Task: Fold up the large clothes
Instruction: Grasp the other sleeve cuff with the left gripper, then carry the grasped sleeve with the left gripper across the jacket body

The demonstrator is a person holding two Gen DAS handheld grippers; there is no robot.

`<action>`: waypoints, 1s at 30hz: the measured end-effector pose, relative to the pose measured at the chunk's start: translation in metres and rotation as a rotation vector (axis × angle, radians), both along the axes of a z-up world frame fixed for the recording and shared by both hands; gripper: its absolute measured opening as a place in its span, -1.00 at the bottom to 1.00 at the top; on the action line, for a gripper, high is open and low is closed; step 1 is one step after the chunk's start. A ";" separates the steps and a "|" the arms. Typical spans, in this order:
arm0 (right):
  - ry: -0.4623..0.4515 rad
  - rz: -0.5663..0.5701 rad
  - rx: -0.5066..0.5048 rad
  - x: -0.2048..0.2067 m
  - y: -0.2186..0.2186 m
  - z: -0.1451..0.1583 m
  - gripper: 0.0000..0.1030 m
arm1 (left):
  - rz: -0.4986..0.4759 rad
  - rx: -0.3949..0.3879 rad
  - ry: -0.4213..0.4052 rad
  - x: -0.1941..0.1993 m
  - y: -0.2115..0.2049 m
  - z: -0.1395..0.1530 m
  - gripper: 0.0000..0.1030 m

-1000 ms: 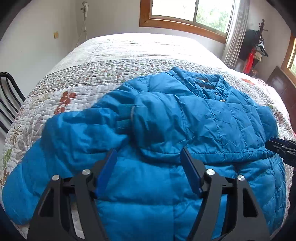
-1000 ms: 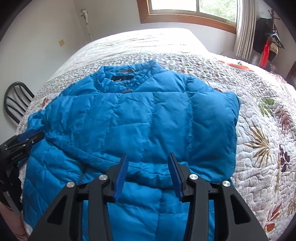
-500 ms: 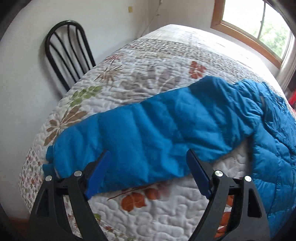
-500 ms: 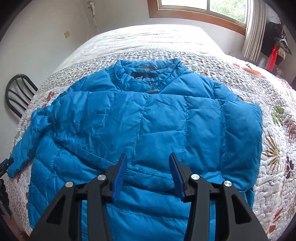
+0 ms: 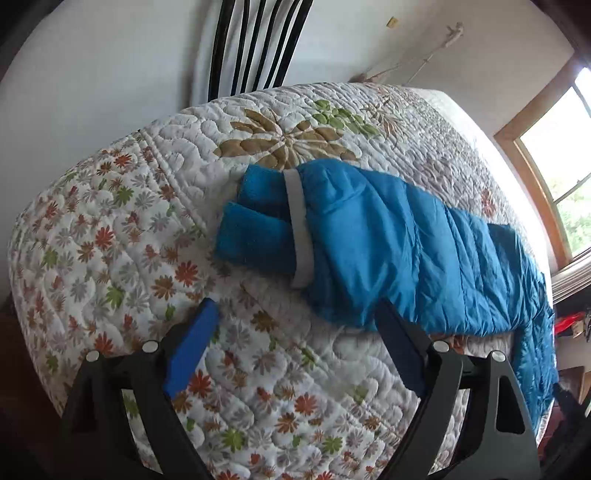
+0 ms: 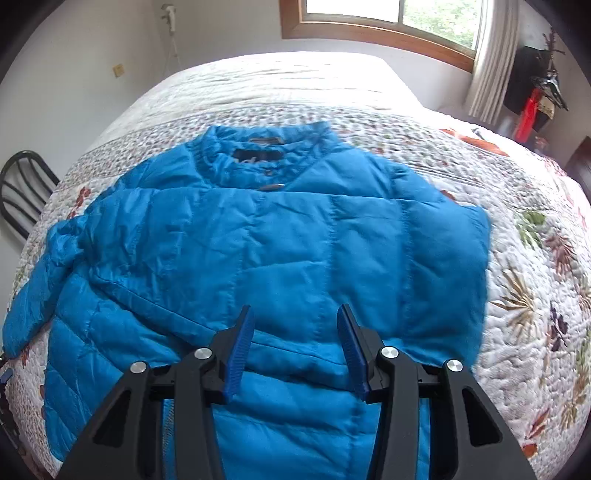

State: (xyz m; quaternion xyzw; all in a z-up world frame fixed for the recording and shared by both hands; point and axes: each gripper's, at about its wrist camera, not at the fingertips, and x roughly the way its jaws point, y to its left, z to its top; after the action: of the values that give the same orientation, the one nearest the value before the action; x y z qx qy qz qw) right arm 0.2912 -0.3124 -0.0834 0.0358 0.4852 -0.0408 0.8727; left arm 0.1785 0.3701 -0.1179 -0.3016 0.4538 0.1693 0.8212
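A blue puffer jacket lies front up on the quilted bed, collar toward the window, with its right sleeve folded across the chest. Its left sleeve stretches out flat toward the bed's corner, ending in a blue cuff with a grey band. My left gripper is open and empty, hovering just short of that sleeve near the cuff. My right gripper is open and empty above the jacket's lower front.
A black spindle-back chair stands against the white wall beside the bed corner, also seen in the right wrist view. A wood-framed window is behind the bed. Red and black items hang at the right wall.
My left gripper has swung left from the jacket body along the outstretched sleeve to its cuff. My right gripper has edged slightly forward over the jacket. Both stay open.
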 end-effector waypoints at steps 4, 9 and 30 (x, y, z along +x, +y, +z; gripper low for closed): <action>-0.011 -0.100 -0.015 -0.026 -0.047 0.003 -0.08 | 0.014 -0.038 -0.053 0.015 0.009 0.001 0.66; -0.026 -0.233 -0.014 -0.057 -0.102 -0.001 -0.08 | 0.040 -0.023 -0.051 0.034 0.004 0.002 0.47; -0.062 -0.466 0.205 -0.127 -0.223 -0.052 0.11 | -0.143 0.188 -0.286 0.062 -0.105 0.125 -0.70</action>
State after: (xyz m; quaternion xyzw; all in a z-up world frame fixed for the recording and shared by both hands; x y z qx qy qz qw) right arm 0.1641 -0.5353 -0.1349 0.2360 0.4384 -0.1903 0.8461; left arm 0.2401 0.2653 0.0075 -0.2113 0.3349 0.1077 0.9119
